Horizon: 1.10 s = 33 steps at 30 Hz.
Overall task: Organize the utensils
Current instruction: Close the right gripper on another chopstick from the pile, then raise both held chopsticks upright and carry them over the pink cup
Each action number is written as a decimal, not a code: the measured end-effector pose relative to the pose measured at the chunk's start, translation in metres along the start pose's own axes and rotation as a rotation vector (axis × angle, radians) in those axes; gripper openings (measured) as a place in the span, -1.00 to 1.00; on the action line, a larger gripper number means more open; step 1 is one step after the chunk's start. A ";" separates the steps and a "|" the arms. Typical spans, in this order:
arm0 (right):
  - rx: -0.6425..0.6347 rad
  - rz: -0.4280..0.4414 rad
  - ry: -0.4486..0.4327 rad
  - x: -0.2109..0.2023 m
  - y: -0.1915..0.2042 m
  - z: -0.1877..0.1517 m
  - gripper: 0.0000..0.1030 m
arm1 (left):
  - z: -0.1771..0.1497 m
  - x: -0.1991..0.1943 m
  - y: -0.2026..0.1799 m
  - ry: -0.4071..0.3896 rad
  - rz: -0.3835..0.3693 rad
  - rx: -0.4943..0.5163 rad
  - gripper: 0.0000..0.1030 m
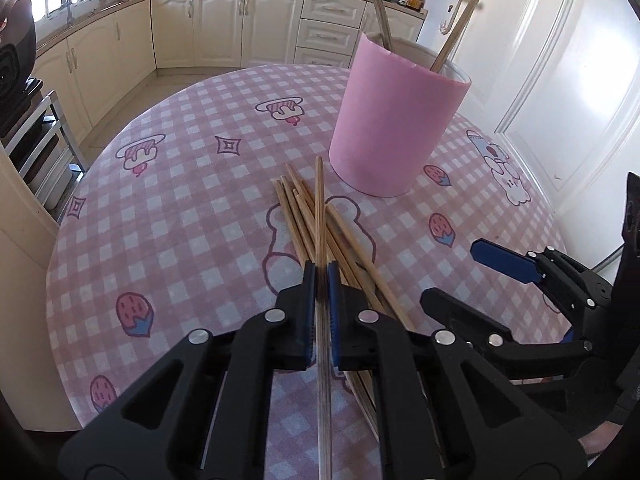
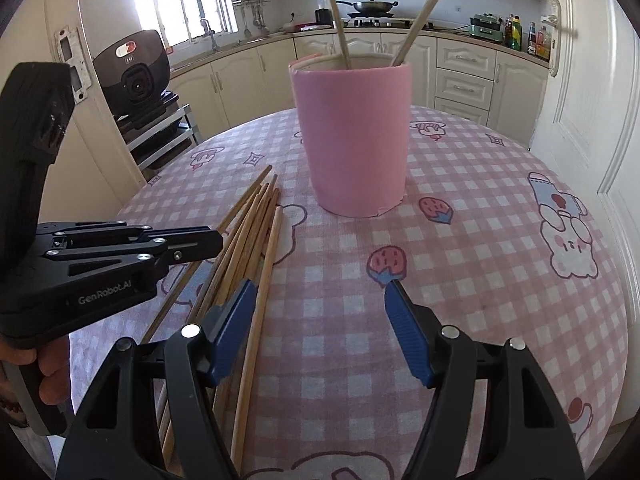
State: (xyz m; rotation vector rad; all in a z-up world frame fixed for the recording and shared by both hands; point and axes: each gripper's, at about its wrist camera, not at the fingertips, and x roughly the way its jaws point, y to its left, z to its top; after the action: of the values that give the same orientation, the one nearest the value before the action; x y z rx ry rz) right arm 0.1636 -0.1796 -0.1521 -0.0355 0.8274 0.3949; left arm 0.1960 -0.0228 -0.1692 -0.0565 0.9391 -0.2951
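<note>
Two chopsticks (image 2: 416,20) stand leaning inside the pink cylindrical holder (image 2: 354,136) on the checked table (image 2: 460,240). Just beside it lies a loose bundle of wooden chopsticks (image 2: 248,232). Left tongs (image 1: 320,276) are clenched on a single chopstick (image 1: 319,208) above that bundle. Right tongs (image 2: 320,308) are released, hovering near the pile.

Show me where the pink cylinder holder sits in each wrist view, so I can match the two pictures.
Left wrist view: the pink holder stands upper right of centre, just beyond the far tips of the loose chopsticks.
Right wrist view: the pink holder stands at centre, to the right of the chopstick pile.
Shared landmark: the two chopsticks leaning out of its top, also in the right wrist view.
</note>
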 end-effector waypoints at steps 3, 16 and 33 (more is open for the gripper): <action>-0.030 -0.011 0.023 0.009 0.006 0.005 0.24 | -0.004 -0.011 0.011 -0.019 0.012 -0.008 -0.88; -0.123 -0.026 0.178 0.044 0.024 0.029 -0.34 | -0.014 -0.012 0.046 0.004 0.067 -0.072 -0.88; -0.277 -0.015 0.359 0.068 0.041 0.056 -0.87 | -0.007 0.005 0.050 0.060 0.029 -0.068 -0.87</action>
State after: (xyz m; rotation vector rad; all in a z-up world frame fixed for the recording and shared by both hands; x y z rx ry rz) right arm 0.2301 -0.1096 -0.1579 -0.3785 1.1200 0.4948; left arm 0.2045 0.0241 -0.1859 -0.0971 1.0089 -0.2395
